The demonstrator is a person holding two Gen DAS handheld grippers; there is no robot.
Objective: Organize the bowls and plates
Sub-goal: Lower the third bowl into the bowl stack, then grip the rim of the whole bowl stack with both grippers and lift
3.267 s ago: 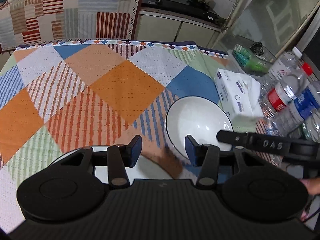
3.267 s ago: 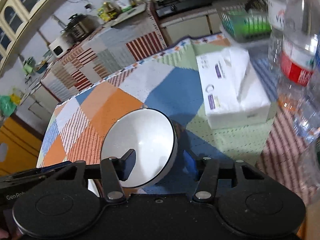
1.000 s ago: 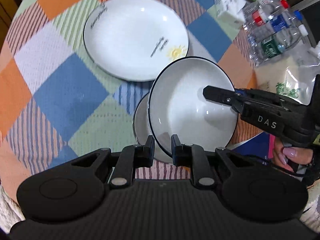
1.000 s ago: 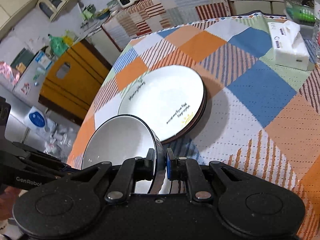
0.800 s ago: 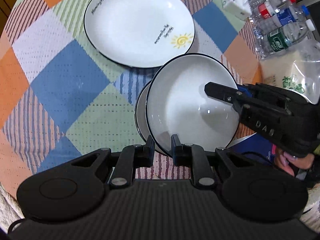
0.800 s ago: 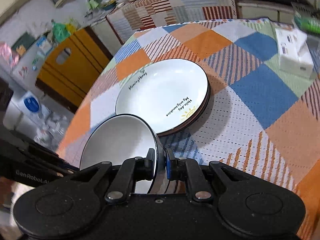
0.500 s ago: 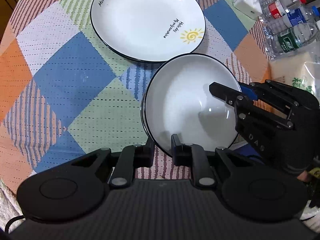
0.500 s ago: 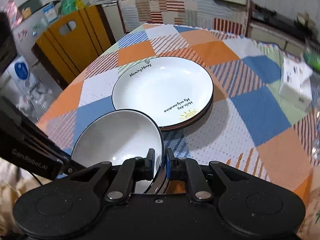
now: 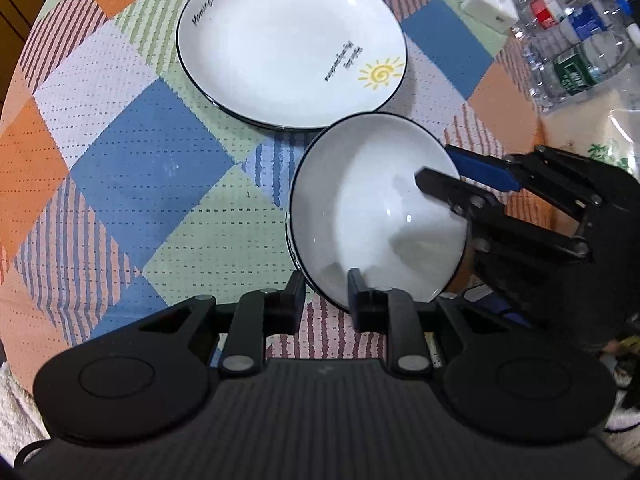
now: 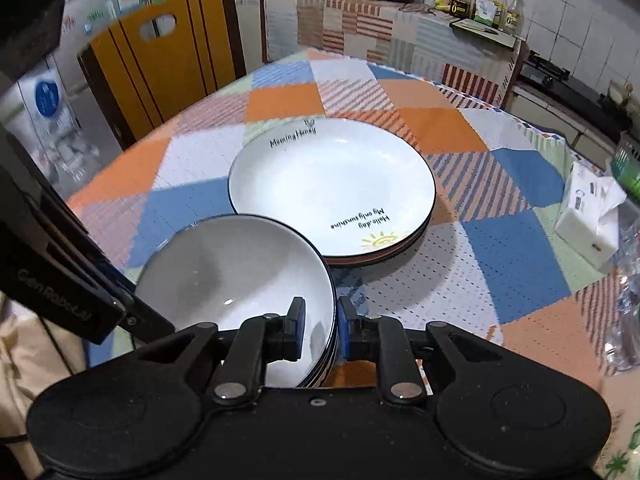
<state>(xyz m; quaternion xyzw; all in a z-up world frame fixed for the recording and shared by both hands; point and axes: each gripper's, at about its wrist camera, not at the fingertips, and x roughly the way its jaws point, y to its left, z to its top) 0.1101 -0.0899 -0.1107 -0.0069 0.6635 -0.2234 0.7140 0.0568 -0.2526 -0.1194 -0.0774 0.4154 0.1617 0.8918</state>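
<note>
A white bowl with a dark rim sits nested on another bowl near the table's front edge; it also shows in the right wrist view. My left gripper straddles its near rim with the jaws spread apart. My right gripper straddles the opposite rim, jaws slightly apart, and shows from the right in the left wrist view. A stack of white plates with a yellow sun print lies just beyond the bowls, also in the right wrist view.
The patchwork tablecloth covers the round table. A tissue box and several water bottles stand at the right side. A yellow cabinet and a kitchen counter lie beyond the table.
The bowl held by both grippers came down onto the lower bowl beside the plates. Both grippers' jaws have spread apart from the rim.
</note>
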